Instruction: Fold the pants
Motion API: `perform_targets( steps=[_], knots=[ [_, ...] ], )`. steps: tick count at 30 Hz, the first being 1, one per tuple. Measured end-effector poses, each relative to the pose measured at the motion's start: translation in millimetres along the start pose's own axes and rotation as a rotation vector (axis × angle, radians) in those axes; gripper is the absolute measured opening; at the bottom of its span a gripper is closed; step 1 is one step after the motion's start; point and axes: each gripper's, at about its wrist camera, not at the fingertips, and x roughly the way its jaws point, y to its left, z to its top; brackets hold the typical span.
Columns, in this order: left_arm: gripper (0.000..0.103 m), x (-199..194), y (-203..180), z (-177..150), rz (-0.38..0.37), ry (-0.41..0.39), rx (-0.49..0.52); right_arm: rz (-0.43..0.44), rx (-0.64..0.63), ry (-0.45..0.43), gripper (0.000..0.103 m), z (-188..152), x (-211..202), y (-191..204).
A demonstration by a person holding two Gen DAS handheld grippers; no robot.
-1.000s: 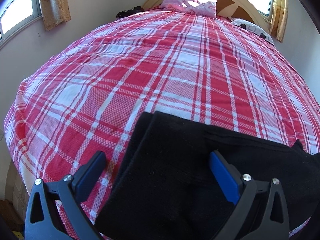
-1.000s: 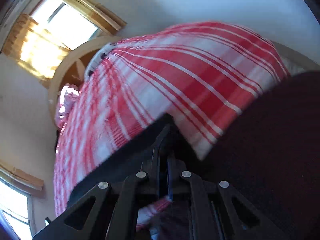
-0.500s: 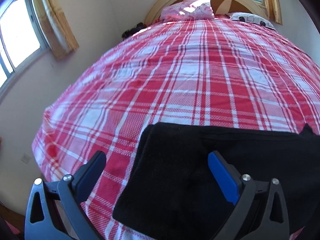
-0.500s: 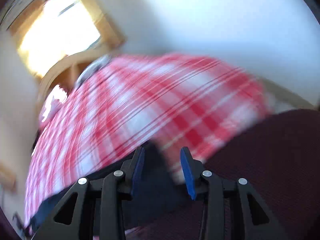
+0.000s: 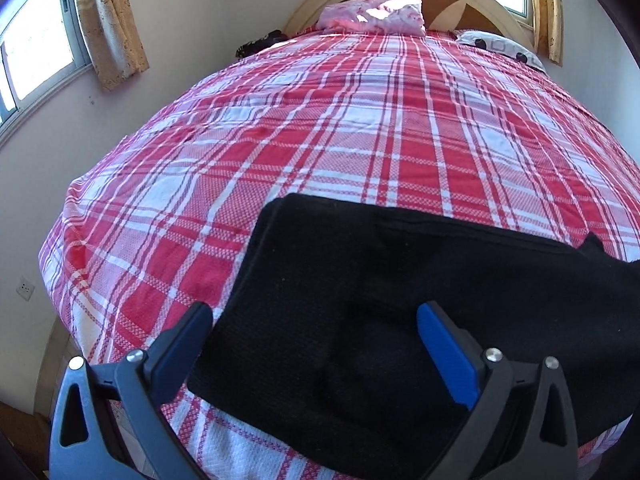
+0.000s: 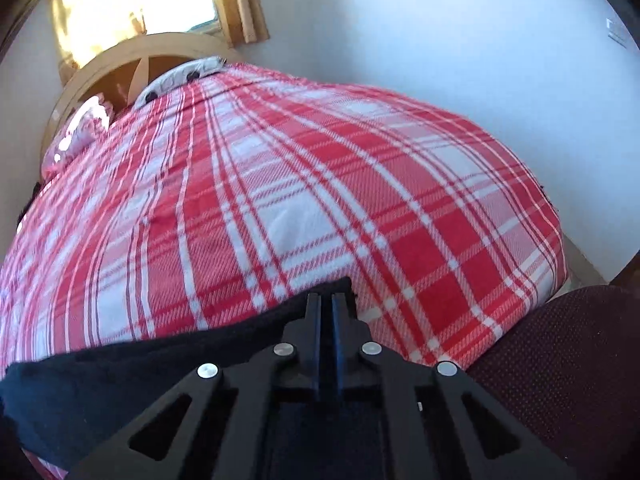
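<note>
Black pants [image 5: 360,300] lie folded flat at the near edge of the plaid bed [image 5: 360,128]. My left gripper [image 5: 312,336] hovers over them, fingers spread wide, holding nothing. My right gripper [image 6: 325,312] has its fingers pressed together, pinching the pants' far corner [image 6: 336,286]. Risk: thin pinch slips when I lift, or dragging undoes the fold and pulls fabric off the edge.

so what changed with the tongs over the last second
The right tongs, shut a second ago, opened briefly and have shut again on a corner of the black pants. The left tongs stayed open above the pants, which still lie on the plaid bedspread.
</note>
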Motion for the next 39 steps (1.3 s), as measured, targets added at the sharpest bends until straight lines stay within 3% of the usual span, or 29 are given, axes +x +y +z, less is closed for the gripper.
perform_targets(
  steps=[6,10,13,15,16,19,22,28,30,34,39],
  knots=[
    [0.103,-1,12,0,0.077,-0.001,-0.036,-0.041,-0.001,-0.013,0.005,-1,12,-1],
    [0.103,-3,27,-5,0.059,0.014,-0.062,-0.048,0.042,0.006,0.012,-3,-1,-8],
    [0.103,-13,26,-7,0.087,-0.024,-0.054,-0.126,0.060,-0.133,0.013,-11,-40,-5],
    [0.103,-18,20,-6,0.110,-0.069,-0.031,-0.096,0.012,-0.227,0.018,-21,-67,12],
    [0.103,-20,15,-6,0.116,-0.086,-0.010,-0.069,-0.017,-0.244,0.023,-28,-76,25],
    [0.103,-16,3,-7,0.107,-0.079,0.048,0.053,-0.096,-0.213,0.024,-49,-82,65],
    [0.103,-14,-1,-10,0.119,-0.069,0.087,0.227,-0.147,-0.110,0.024,-74,-80,114],
    [0.103,-16,15,-12,0.105,-0.069,0.066,0.633,-0.354,0.047,0.024,-146,-101,235],
    [0.103,-10,18,-15,0.101,-0.062,0.065,0.754,-0.365,0.151,0.024,-174,-99,265],
    [0.103,-9,21,-14,0.078,-0.066,0.049,0.790,-0.375,0.259,0.024,-218,-90,296],
    [0.103,-9,21,-14,0.071,-0.070,0.050,0.816,-0.257,0.320,0.024,-231,-76,297]
  ],
)
